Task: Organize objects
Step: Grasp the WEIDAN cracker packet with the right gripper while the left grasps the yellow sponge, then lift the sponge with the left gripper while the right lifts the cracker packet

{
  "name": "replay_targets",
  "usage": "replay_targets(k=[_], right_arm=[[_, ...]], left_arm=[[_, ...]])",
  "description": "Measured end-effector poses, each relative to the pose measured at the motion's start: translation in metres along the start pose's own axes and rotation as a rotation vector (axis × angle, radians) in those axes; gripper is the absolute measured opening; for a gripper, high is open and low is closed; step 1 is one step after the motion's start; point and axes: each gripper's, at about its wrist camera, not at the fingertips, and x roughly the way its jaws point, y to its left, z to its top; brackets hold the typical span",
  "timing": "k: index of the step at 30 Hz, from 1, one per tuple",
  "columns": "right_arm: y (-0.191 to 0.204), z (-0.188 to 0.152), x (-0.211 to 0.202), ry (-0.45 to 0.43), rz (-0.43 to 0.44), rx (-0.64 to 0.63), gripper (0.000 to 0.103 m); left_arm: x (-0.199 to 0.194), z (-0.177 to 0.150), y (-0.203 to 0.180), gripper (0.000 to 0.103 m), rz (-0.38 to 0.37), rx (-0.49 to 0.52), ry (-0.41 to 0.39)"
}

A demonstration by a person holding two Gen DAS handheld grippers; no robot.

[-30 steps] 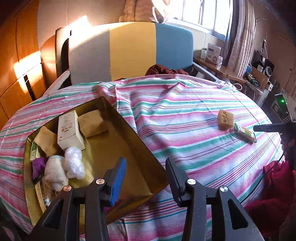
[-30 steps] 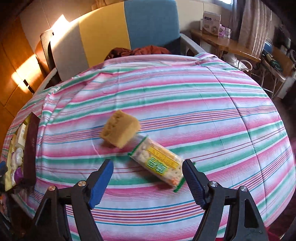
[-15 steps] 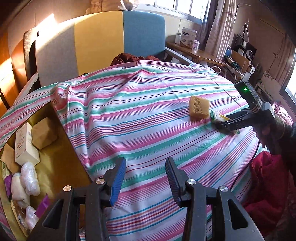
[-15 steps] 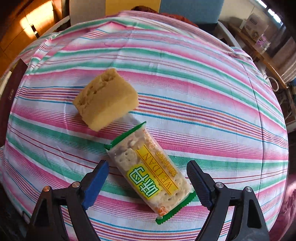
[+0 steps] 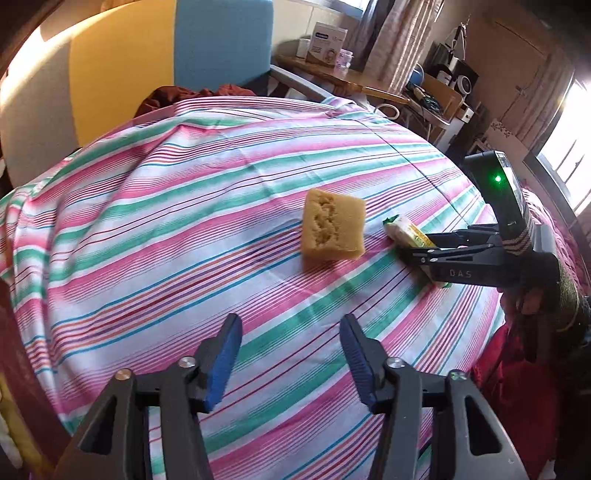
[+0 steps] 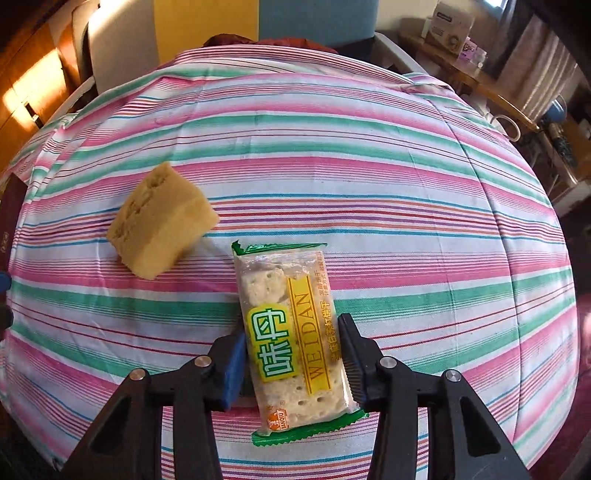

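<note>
Right wrist view puts your right gripper (image 6: 293,354) nearest, its jaws closing on the cracker packet (image 6: 291,332), whose two long sides now meet the pads while it lies flat on the striped cloth (image 6: 406,221); the packet's green-edged far end points away from you, and just beyond it to the left sits the yellow sponge block (image 6: 162,221), tilted on the cloth and apart from the packet; past the cloth's far edge stands a headboard (image 6: 207,26) in grey, yellow and blue panels. From the left wrist view, your left gripper (image 5: 290,354) hangs over bare stripes with its jaws opening and nothing between them; the sponge block (image 5: 332,229) lies well ahead of it; further right you see the right gripper (image 5: 413,254) gripping the packet (image 5: 406,230), your hand (image 5: 535,295) behind it; a cluttered desk (image 5: 351,77) stands at the back.
</note>
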Motion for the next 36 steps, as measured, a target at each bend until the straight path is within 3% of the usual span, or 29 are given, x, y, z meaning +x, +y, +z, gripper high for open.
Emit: replay_targets(k=[1,10,16,18,19,20,21,23,36], right_arm=[[0.000,0.004,0.000,0.001,0.003,0.008,0.048],[-0.008,0.013,0.003,0.011,0.028,0.031,0.049],[-0.009,0.015,0.001,0.012,0.034,0.032,0.050],[-0.010,0.015,0.001,0.011,0.035,0.030,0.051],[-0.010,0.015,0.001,0.011,0.035,0.029,0.051],[-0.010,0.015,0.001,0.009,0.034,0.025,0.052],[-0.010,0.015,0.001,0.007,0.033,0.020,0.052],[-0.009,0.015,0.000,0.001,0.032,0.012,0.053],[0.000,0.013,0.009,-0.029,0.034,-0.017,0.056]], left_arm=[[0.006,0.006,-0.005,0.069,-0.007,0.018,0.001],[0.058,0.056,-0.032,0.081,-0.011,0.124,0.021],[0.093,0.077,-0.042,0.082,-0.010,0.142,0.059],[0.107,0.081,-0.039,0.080,-0.004,0.124,0.086],[0.111,0.079,-0.037,0.071,0.005,0.115,0.086],[0.107,0.077,-0.036,0.055,0.020,0.119,0.054],[0.102,0.075,-0.033,0.055,-0.011,0.105,0.048],[0.089,0.065,-0.023,0.055,-0.034,0.048,0.033],[-0.022,-0.088,0.027,0.055,0.164,-0.011,-0.084]])
